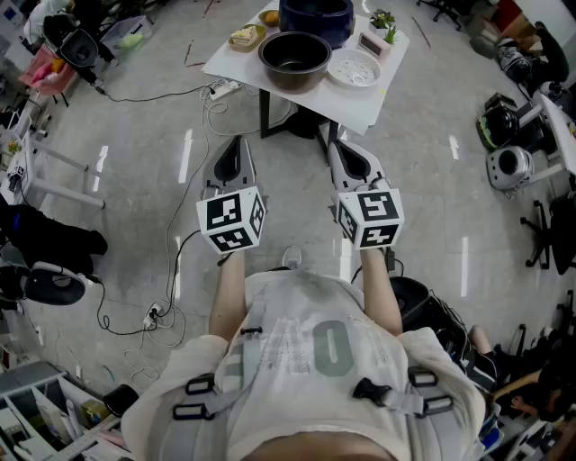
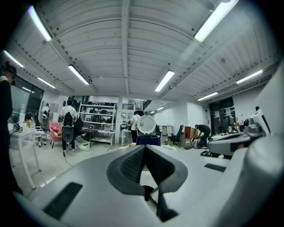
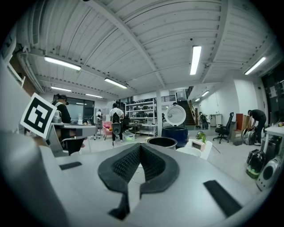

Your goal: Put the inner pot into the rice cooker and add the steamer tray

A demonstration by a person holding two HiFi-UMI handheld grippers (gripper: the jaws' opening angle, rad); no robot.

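A white table (image 1: 364, 106) stands ahead of me. On it sits the dark inner pot (image 1: 295, 58), and to its right the white steamer tray (image 1: 353, 68). Behind them is the dark blue rice cooker (image 1: 315, 16), whose white lid stands raised in the left gripper view (image 2: 147, 125). My left gripper (image 1: 236, 146) and right gripper (image 1: 338, 142) are held over the floor short of the table, both shut and empty. The right gripper view shows the pot (image 3: 162, 142) and the cooker (image 3: 175, 131) beyond the closed jaws (image 3: 140, 149).
A plate of food (image 1: 247, 36), a small clock (image 1: 370, 43) and a potted plant (image 1: 384, 22) share the table. Cables and a power strip (image 1: 220, 88) lie on the floor to the left. Equipment (image 1: 513, 162) stands at the right. People stand by the far shelves (image 2: 69, 124).
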